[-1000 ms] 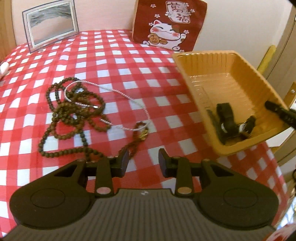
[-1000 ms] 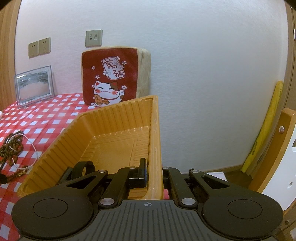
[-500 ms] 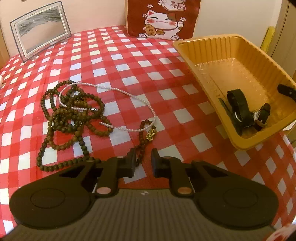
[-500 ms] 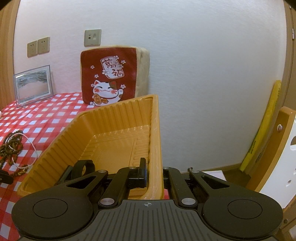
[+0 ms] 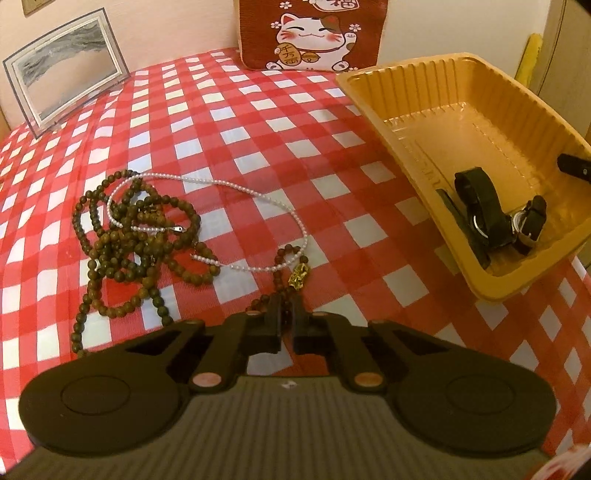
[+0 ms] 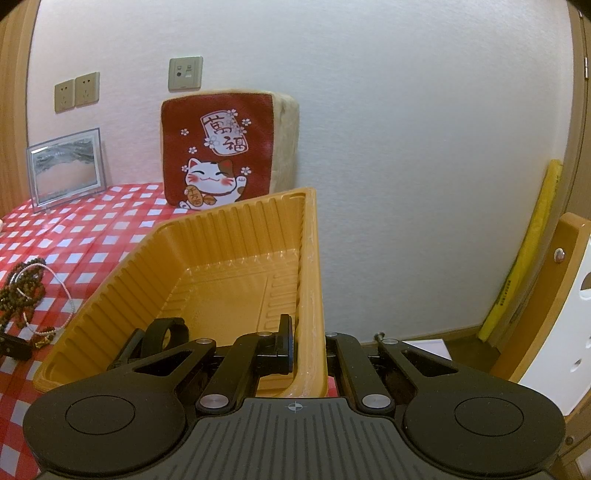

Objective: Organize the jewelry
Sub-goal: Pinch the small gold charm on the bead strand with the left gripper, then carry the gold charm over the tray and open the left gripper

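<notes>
A brown bead necklace (image 5: pixel 129 236) lies heaped on the red checked cloth, tangled with a thin pearl necklace (image 5: pixel 258 194). One brown strand with a gold charm (image 5: pixel 298 277) runs into my left gripper (image 5: pixel 287 314), whose jaws are closing and pinch that strand just below the charm. The orange plastic tray (image 5: pixel 373 99) sits at the right with a black watch (image 5: pixel 484 218) inside. My right gripper (image 6: pixel 306 339) is shut on the tray's (image 6: pixel 236 236) near side wall, one finger inside, the other hidden outside. Its fingertip (image 5: pixel 572 167) shows at the tray rim.
A framed picture (image 5: pixel 62 85) and a red lucky-cat cushion (image 5: pixel 310 33) stand against the back wall. The tray overhangs the table's right edge. Beyond that edge are a wooden chair (image 6: pixel 554 295) and a yellow strip (image 6: pixel 528 258) leaning on the wall.
The left gripper's fingers came together from well apart onto the bead strand below the charm, and the gripper moved closer to the cloth. The right gripper and tray stayed put.
</notes>
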Demonstrator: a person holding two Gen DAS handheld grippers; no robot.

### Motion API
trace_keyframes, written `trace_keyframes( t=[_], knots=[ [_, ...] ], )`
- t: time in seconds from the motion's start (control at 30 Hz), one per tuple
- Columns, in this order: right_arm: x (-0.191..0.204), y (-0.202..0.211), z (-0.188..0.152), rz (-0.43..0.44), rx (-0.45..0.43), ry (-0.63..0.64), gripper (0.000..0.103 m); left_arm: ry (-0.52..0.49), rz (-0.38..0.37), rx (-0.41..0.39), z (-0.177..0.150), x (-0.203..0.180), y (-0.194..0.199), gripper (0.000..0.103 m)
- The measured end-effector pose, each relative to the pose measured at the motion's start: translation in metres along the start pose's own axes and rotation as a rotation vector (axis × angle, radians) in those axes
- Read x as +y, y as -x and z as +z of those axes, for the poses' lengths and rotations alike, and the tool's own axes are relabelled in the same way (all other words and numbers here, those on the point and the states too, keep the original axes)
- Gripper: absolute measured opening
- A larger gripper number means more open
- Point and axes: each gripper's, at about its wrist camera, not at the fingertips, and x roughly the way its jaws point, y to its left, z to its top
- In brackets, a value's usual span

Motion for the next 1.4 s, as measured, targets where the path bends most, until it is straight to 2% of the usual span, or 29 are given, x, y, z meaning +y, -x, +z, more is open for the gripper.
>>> trace_keyframes(
  t=[0.23, 0.77, 1.1, 1.4],
  knots=[
    [0.000, 0.000, -0.001, 0.001, -0.001, 0.000, 0.004, 0.041, -0.039, -0.033, 0.000, -0.003, 0.024, 0.004],
    [0.001, 0.002, -0.003, 0.010, -0.004, 0.002, 0.004, 0.098, -0.138, -0.199, 0.030, -0.015, 0.093, 0.004],
    [0.002, 0.002, -0.002, 0.010, -0.005, 0.000, 0.004, 0.087, -0.194, -0.262, 0.053, -0.030, 0.108, 0.004],
    [0.003, 0.005, 0.000, 0.012, -0.009, -0.003, 0.004, 0.043, -0.281, -0.271, 0.071, -0.063, 0.099, 0.004]
  ],
)
